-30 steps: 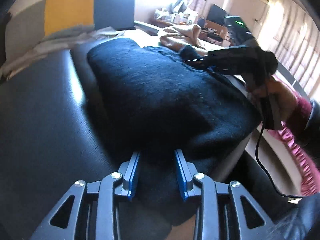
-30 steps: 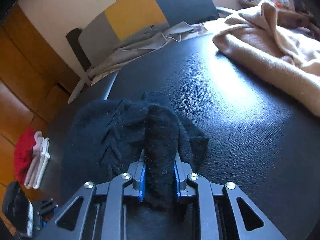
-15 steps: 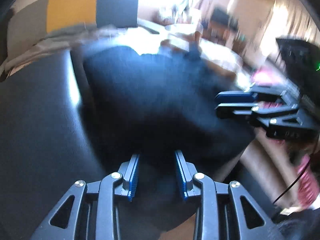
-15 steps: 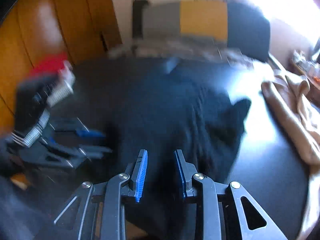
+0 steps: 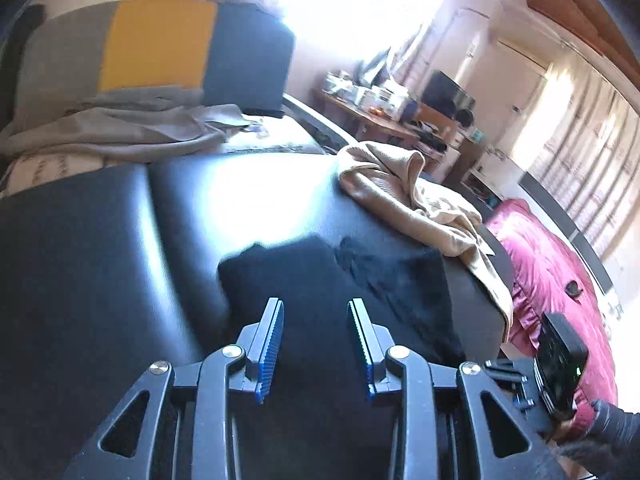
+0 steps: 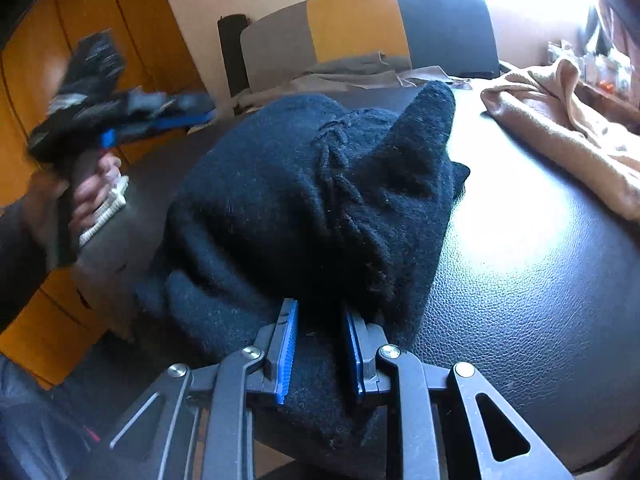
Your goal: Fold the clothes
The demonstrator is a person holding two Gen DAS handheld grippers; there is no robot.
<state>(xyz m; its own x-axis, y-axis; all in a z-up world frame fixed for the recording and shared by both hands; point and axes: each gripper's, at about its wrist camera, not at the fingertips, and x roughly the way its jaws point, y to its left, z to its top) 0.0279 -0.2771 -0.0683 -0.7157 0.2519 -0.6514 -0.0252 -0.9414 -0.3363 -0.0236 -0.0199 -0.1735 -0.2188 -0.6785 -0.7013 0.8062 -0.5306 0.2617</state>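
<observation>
Only a black knitted garment [image 6: 312, 200], unlabelled.

Black gripper frames, silver screws, ribbed blue fingers [image 5: 272, 344], dark sleeve [image 6: 16, 248]

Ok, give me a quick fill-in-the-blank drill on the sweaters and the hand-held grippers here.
1. The sweater nearest both hand-held grippers is ____.
2. The tan sweater lies to its ____ in the right wrist view.
3. Both lie on a ____ padded surface.
4. The right hand-held gripper has ____ fabric between its fingers.

Missing: black; right; black; black
</observation>
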